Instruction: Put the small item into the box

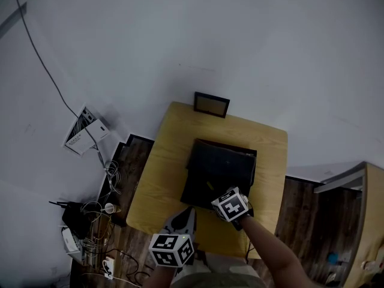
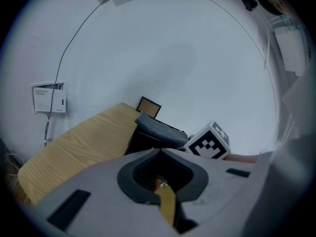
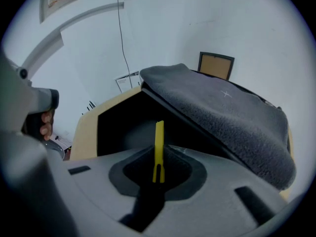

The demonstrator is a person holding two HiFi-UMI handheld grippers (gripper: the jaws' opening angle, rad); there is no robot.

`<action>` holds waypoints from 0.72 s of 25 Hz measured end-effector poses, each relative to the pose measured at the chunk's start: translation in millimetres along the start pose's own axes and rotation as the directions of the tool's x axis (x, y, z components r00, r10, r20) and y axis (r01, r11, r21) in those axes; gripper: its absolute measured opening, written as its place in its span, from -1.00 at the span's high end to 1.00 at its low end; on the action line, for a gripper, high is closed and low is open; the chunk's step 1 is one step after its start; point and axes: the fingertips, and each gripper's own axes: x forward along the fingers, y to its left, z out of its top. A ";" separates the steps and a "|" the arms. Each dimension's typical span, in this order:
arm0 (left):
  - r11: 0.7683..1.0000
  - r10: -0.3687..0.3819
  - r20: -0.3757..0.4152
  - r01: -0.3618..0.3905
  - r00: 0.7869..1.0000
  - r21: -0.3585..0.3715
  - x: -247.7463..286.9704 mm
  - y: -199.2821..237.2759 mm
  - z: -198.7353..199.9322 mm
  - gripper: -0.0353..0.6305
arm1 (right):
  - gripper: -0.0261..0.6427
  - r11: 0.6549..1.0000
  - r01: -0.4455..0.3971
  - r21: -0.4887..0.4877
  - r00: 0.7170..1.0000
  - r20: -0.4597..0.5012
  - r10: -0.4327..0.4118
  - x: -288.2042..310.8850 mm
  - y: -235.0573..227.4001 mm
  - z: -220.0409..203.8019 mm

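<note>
Roughly, head view: wooden table (image 1: 153, 185) against a white wall (image 1: 240, 41), black box (image 1: 219, 170) on it, small frame (image 1: 211, 104) at its 12 o'clock, cable clutter (image 1: 90, 221) on dark floor (image 1: 129, 161) at 8. At the box's 6 o'clock edge is the right gripper (image 1: 233, 204), the left gripper (image 1: 179, 237) lower, at 7.

Left gripper view: jaws together, yellowish sliver (image 2: 168, 204) in the slit, unidentifiable.

Right gripper view: jaws clamped on a thin yellow item (image 3: 159, 132), aimed at the dark opening under the raised grey lid (image 3: 222, 117). Best go in below the lid, clear of its edge, before letting go.
</note>
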 end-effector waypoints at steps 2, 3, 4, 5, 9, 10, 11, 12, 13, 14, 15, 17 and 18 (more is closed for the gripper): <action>1.000 0.000 0.001 0.000 1.000 -0.003 0.1 0.8 0.5 0.88 | 0.79 1.000 -0.005 0.002 1.000 -0.015 0.005 3.5 0.1 0.6; 1.000 0.000 0.001 0.000 1.000 -0.003 0.1 1.0 0.5 0.88 | 0.79 1.000 -0.010 0.007 1.000 -0.020 0.010 4.6 0.5 1.4; 1.000 -0.001 0.001 0.001 1.000 -0.003 0.1 1.1 0.4 0.89 | 0.79 1.000 -0.014 0.012 1.000 -0.025 0.014 5.1 0.8 2.0; 1.000 -0.002 0.001 0.002 1.000 -0.003 0.0 1.3 0.1 0.88 | 0.79 1.000 -0.016 0.014 0.999 -0.029 0.017 5.3 1.0 2.4; 1.000 0.001 0.001 -0.001 1.000 -0.009 -1.3 2.9 -1.4 0.88 | 0.79 1.000 -0.025 0.006 0.999 -0.021 0.025 6.8 1.9 3.6; 1.000 0.000 0.003 0.000 1.000 -0.009 -1.8 2.5 -1.3 0.88 | 0.79 1.000 -0.025 0.004 0.999 -0.020 0.025 6.4 2.2 4.0; 1.000 -0.001 0.004 0.001 1.000 -0.009 -2.4 1.7 -1.0 0.88 | 0.79 1.000 -0.022 0.002 1.000 -0.018 0.022 6.4 2.1 4.1; 1.000 -0.003 0.005 0.003 1.000 -0.008 -3.3 0.8 -0.8 0.88 | 0.79 1.000 -0.016 0.000 1.000 -0.017 0.016 6.5 2.0 3.8; 1.000 -0.004 0.007 0.004 1.000 -0.008 -4.4 0.1 -0.4 0.88 | 0.79 1.000 -0.011 0.000 1.000 -0.019 0.011 6.1 2.2 3.0; 1.000 -0.003 0.009 0.004 1.000 -0.008 -5.6 -0.4 -0.1 0.88 | 0.79 1.000 -0.008 0.002 1.000 -0.020 0.008 5.7 3.1 2.3; 1.000 -0.003 0.012 0.003 1.000 -0.008 -7.0 -0.6 0.3 0.88 | 0.77 1.000 -0.010 0.005 1.000 -0.016 0.010 5.3 5.0 2.2; 1.000 -0.002 0.019 0.002 1.000 -0.008 -10.6 -0.7 0.8 0.88 | 0.48 1.000 -0.006 0.009 1.000 -0.005 0.006 3.6 8.9 2.8; 1.000 -0.001 0.021 0.002 1.000 -0.007 -12.8 -0.8 0.8 0.88 | 0.44 1.000 0.007 0.005 1.000 0.001 -0.008 1.9 9.2 3.0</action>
